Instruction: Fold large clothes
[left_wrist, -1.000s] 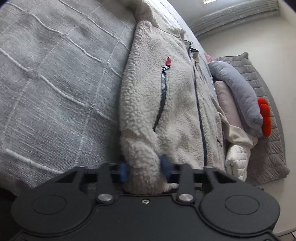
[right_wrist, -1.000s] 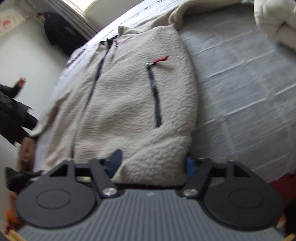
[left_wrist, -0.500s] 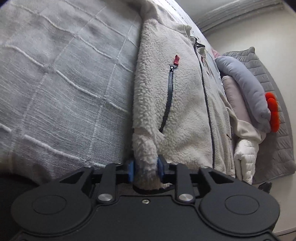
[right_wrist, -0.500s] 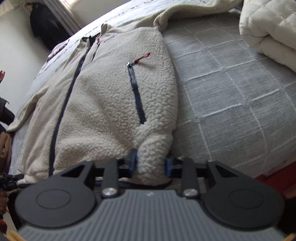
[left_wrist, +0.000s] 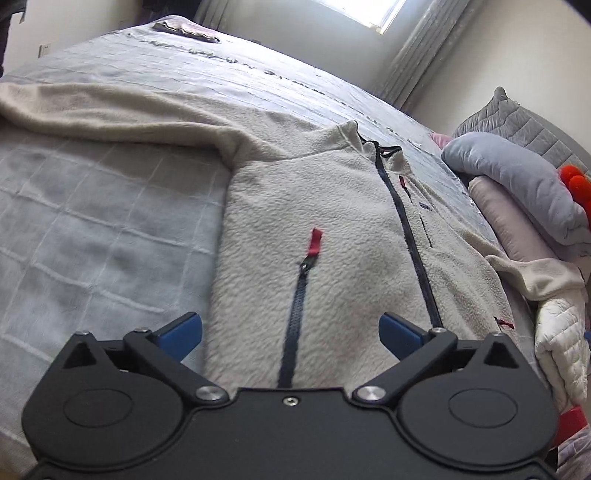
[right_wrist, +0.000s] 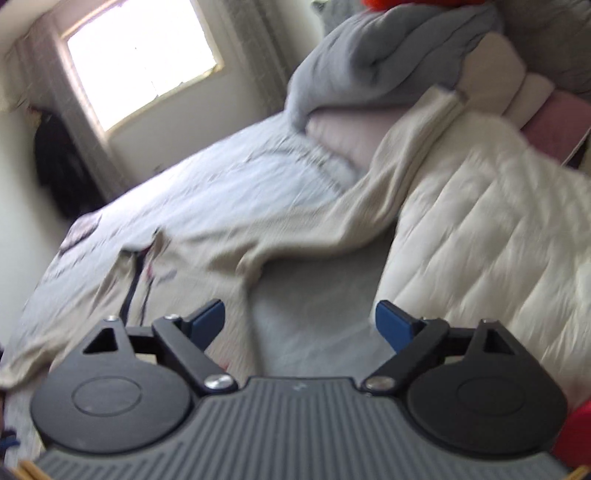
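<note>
Left gripper (left_wrist: 290, 328): black body, blue fingertips (left_wrist: 181, 326), silver screws. Right gripper (right_wrist: 299, 321): ribbed grey plate.

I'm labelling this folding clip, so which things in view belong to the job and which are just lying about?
Part of the job:
fleece jacket, spread front-up on the bed
left gripper, open above its hem
right gripper, open

Just lying about:
grey pillow
white quilted coat
grey bedspread
</note>
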